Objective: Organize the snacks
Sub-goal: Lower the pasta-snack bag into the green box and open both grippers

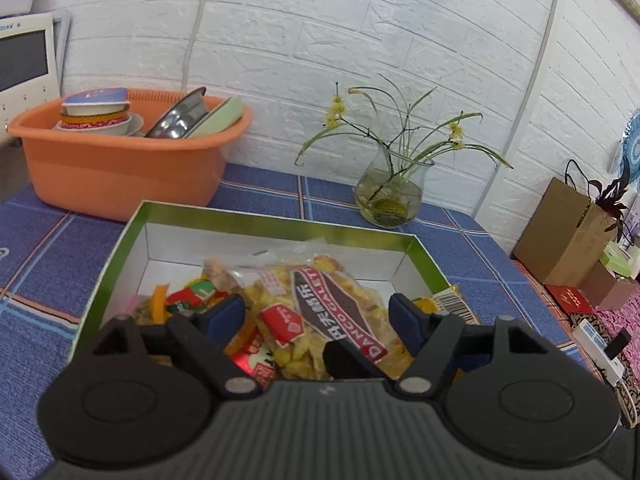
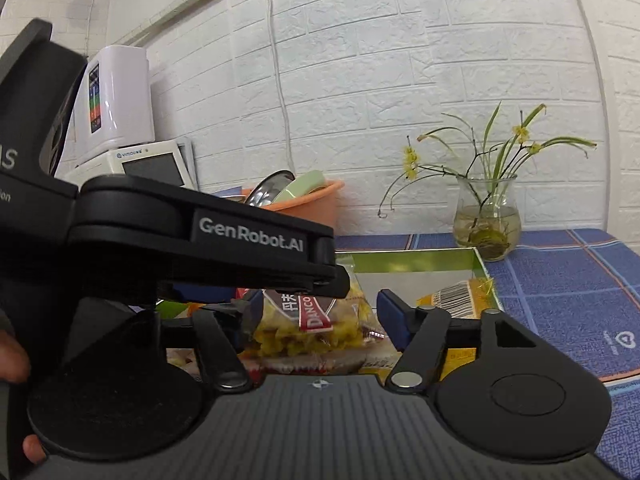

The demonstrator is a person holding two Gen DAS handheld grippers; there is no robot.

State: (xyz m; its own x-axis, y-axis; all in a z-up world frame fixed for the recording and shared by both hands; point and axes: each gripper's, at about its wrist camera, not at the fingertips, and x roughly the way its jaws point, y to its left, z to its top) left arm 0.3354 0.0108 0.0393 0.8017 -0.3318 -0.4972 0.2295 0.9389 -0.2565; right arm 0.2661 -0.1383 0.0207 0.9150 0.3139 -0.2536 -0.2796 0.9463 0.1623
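A clear bag of yellow chips (image 1: 320, 304) with a brown and red label lies on top of other snacks in a green box (image 1: 272, 216) with a white inside. My left gripper (image 1: 316, 314) is open over the box, its blue pads either side of the bag and not pressing on it. My right gripper (image 2: 320, 316) is open wide around the same bag (image 2: 308, 332) from the near side. The left gripper's black housing (image 2: 248, 236) crosses above the bag in the right wrist view. Small red and green packets (image 1: 188, 296) fill the box's left part.
A yellow packet with a barcode (image 1: 452, 304) hangs over the box's right rim. An orange basin of bowls (image 1: 120, 168) stands at the back left, a glass vase with a plant (image 1: 390, 196) behind the box, cardboard boxes (image 1: 564, 236) at the right. A hand (image 2: 12, 360) shows at the left edge.
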